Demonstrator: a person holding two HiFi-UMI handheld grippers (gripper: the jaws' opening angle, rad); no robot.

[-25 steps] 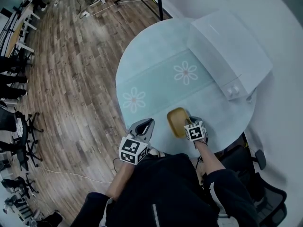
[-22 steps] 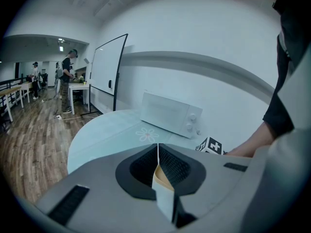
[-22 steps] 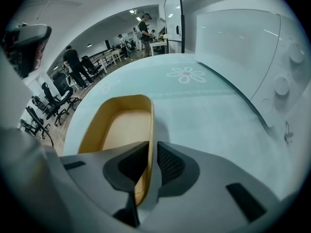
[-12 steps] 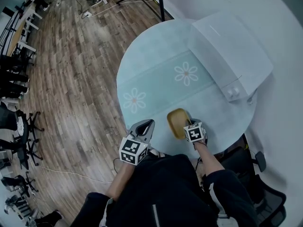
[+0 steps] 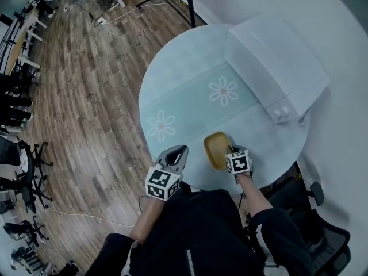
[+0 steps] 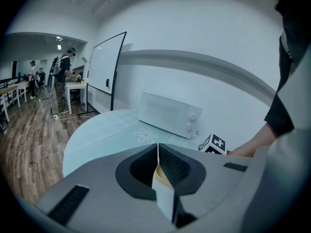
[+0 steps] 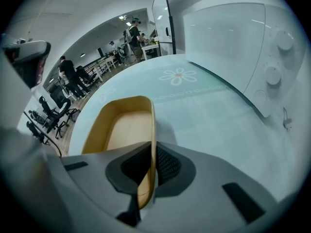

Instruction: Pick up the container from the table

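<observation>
A shallow yellow container [image 5: 216, 149] sits near the front edge of the round table [image 5: 184, 91]. My right gripper [image 5: 231, 150] is at its right side, shut on the container's right wall. In the right gripper view that wall [image 7: 151, 130] runs straight in between the jaws of the right gripper [image 7: 151, 163], and the container [image 7: 121, 130] is empty. My left gripper [image 5: 179, 150] is at the table's front-left edge, apart from the container. Its jaws are shut, and the left gripper [image 6: 158, 153] holds no object that I can make out.
A white microwave [image 5: 277, 62] stands at the table's back right, also showing as the microwave [image 6: 167, 113] in the left gripper view. Wooden floor [image 5: 80, 96] lies to the left, with office chairs [image 5: 23, 154] along it. A dark chair [image 5: 310, 223] stands by the table's near right.
The grippers and the container keep their places. Only the head view has shifted slightly.
</observation>
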